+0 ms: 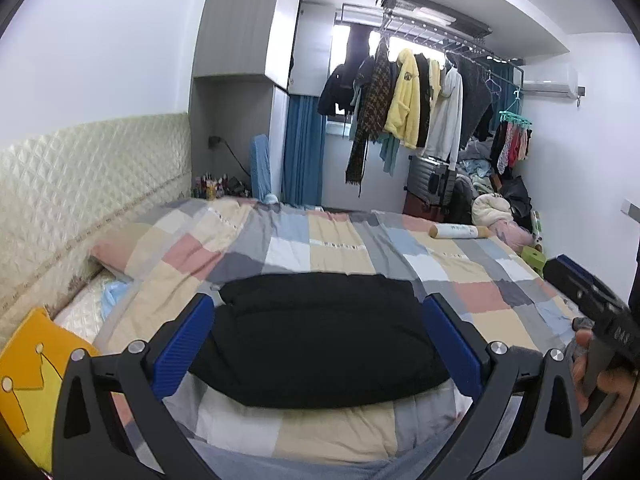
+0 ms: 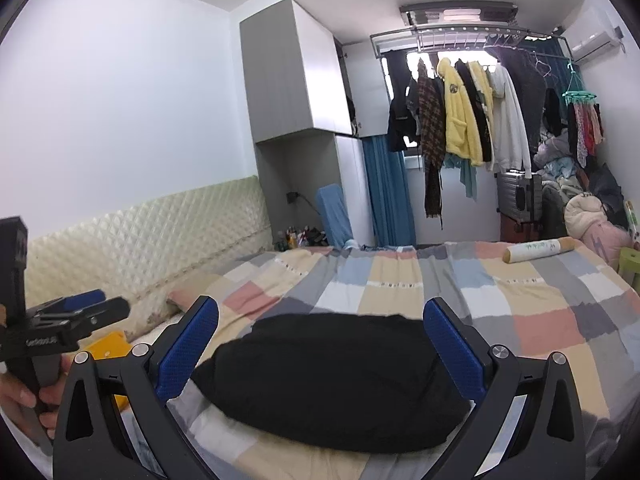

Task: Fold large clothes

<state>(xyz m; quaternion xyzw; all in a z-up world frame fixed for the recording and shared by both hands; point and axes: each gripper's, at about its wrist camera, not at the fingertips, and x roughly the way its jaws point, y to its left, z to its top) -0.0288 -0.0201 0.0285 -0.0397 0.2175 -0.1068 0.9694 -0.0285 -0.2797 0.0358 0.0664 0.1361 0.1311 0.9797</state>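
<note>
Both my left gripper (image 1: 318,344) and right gripper (image 2: 320,344) gape empty above the folded black fabric garment (image 1: 320,340); a careless re-grasp ahead risks unravelling its puffy layers.

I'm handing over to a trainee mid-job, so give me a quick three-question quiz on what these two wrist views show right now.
1. True or false: the black garment lies folded on the checked bedspread, with neither gripper holding it.
2. Multiple choice: the jaws of the left gripper and the right gripper are: A) both open, B) both shut, C) one of each.
3. Short answer: what lies on the bedspread at its far right, beyond the garment?

Key
1. True.
2. A.
3. A paper roll with printed writing, lying on its side.
</note>
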